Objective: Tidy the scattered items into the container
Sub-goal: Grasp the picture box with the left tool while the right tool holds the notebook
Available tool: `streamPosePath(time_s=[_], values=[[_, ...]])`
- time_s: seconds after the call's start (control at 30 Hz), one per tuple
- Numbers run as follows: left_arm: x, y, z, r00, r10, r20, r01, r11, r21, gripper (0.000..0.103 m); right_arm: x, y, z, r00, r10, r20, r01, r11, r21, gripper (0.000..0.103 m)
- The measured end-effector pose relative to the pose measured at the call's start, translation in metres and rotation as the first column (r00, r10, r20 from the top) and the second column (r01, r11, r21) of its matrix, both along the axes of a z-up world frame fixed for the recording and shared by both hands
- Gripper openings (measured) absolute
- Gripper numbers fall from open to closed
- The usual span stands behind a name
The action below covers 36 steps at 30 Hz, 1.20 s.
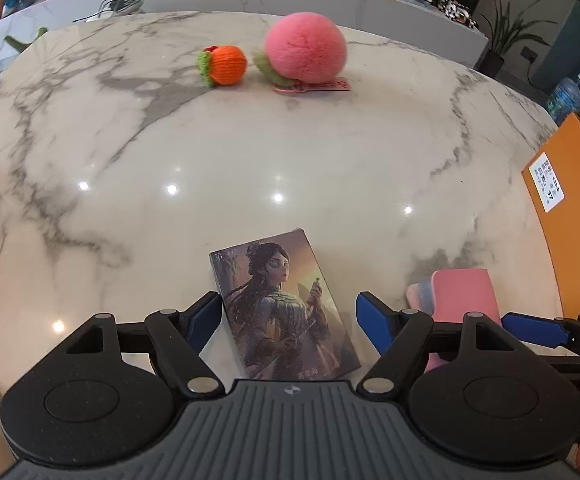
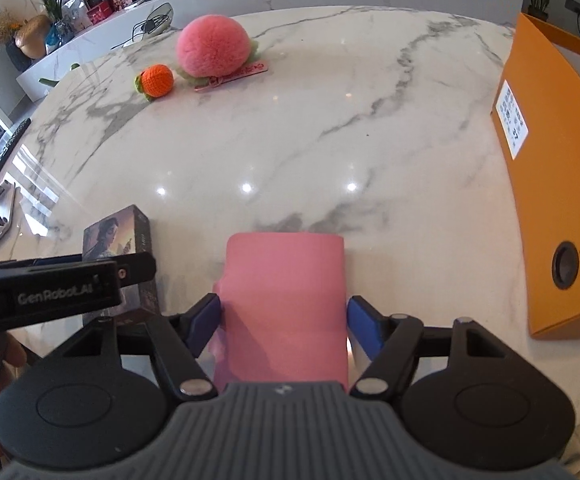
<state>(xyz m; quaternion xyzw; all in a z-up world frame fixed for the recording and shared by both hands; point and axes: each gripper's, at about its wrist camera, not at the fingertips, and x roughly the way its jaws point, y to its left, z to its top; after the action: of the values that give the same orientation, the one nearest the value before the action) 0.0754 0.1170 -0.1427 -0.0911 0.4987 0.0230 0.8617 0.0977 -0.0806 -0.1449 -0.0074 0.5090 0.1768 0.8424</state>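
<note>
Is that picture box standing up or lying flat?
Lying flat: the picture box rests face up on the marble table.

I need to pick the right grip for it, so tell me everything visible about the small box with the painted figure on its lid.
The small rectangular box with a painted figure in armour on its lid looks like glossy printed cardboard with dark sides. It lies flat, closed, picture up, on the white marble tabletop, slightly skewed. The left tool straddles it with blue pads apart from its sides. A pink flat item lies beside it.
</note>
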Motion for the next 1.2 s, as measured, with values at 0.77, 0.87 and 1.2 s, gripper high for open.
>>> streamPosePath(time_s=[0.77, 0.87, 1.2], values=[[0.004, -0.035, -0.009, 0.989, -0.145, -0.019, 0.146, 0.981, 0.131, 0.070, -0.020, 0.023, -0.015, 0.989, 0.141, 0.051, -0.130, 0.978, -0.165, 0.082], [0.001, -0.033, -0.008, 0.991, -0.132, -0.011, 0.133, 0.984, 0.115, 0.069, -0.022, 0.022, -0.015, 0.989, 0.136, 0.055, -0.126, 0.979, -0.158, 0.081], [-0.014, -0.032, 0.008, 0.995, -0.099, 0.021, 0.096, 0.989, 0.112, 0.069, -0.026, 0.001, -0.008, 0.997, 0.051, 0.063, -0.043, 0.992, -0.116, 0.081]])
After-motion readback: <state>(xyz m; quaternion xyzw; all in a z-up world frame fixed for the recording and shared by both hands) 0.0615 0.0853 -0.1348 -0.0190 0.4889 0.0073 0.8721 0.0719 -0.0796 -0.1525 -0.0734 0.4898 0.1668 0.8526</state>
